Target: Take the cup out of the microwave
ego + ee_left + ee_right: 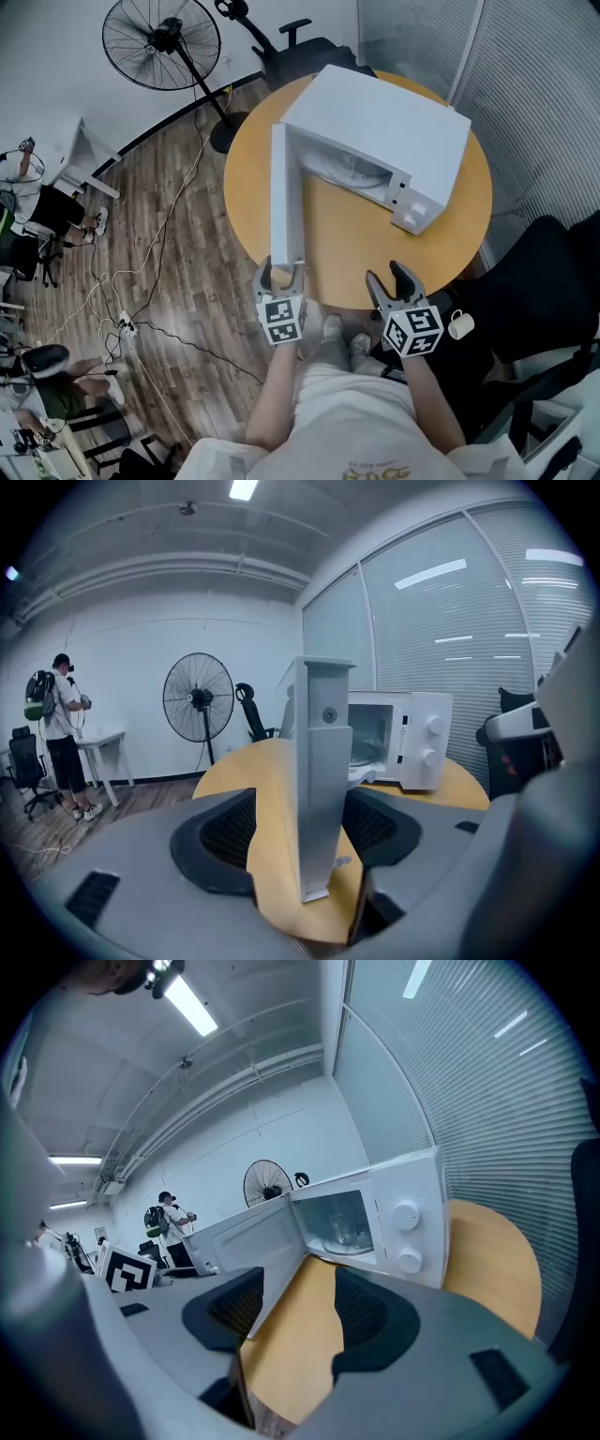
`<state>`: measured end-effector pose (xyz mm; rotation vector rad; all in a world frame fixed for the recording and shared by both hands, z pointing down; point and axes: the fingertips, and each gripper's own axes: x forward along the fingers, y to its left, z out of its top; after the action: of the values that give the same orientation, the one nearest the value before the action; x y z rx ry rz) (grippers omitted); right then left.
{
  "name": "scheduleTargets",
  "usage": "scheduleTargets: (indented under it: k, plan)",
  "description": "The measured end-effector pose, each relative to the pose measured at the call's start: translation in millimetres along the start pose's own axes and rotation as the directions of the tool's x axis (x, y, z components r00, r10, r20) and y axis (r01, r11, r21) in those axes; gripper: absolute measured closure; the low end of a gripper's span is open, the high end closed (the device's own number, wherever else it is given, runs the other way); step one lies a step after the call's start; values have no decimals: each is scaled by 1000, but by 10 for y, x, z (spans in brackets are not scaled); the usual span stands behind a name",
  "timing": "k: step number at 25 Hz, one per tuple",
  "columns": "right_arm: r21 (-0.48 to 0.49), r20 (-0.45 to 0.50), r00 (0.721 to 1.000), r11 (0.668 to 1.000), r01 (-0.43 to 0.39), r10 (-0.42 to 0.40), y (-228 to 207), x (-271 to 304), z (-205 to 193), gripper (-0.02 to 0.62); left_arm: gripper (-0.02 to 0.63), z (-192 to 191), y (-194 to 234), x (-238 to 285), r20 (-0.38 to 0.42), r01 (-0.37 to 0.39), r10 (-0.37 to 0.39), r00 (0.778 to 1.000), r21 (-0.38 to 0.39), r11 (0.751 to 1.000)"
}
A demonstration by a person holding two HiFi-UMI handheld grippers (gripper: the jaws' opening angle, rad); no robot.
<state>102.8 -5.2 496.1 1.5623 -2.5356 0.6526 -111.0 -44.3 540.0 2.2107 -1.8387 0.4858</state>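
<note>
Cup (341, 1229), a clear glass one, stands on the turntable inside the microwave (375, 131), which sits toward the far side of the round wooden bench (347, 244). The microwave's door (284, 197) is swung wide, its free edge reaching the near rim of the bench. The left hand-held gripper (281, 270) has that edge between its jaws, which stand apart: one pad lies close against the door, the other shows a gap. The right hand-held gripper (389, 279) is empty with jaws apart, aimed at the open cavity from well back. The door-opening step looks finished. Next, the right gripper probably needs to reach into the cavity, straddle the cup and close on it.
</note>
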Motion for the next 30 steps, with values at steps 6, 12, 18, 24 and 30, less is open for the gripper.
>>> scheduleTargets:
  k: [6,12,18,24,30]
  plan:
    - [-2,10,1000,1000,-2,2,-46,137,47,359,353,-24,202,-32,-5,-38,38,999,-11,999]
    - [-17,-13,1000,1000,-16,15,-11,388,72,359,436,-44,429,11,-2,-39,39,999,1,999]
    - [-30,-31,999,999,17,-18,-51,758,122,360,436,-14,700,85,0,-5,5,1000,3,1000]
    - [-30,-35,998,999,43,-44,-65,1119,216,359,434,-35,955,82,-9,21,-21,1000,16,1000]
    - [-24,-33,996,997,79,-80,-193,1390,262,360,431,-44,1073,120,-20,46,-46,999,33,998]
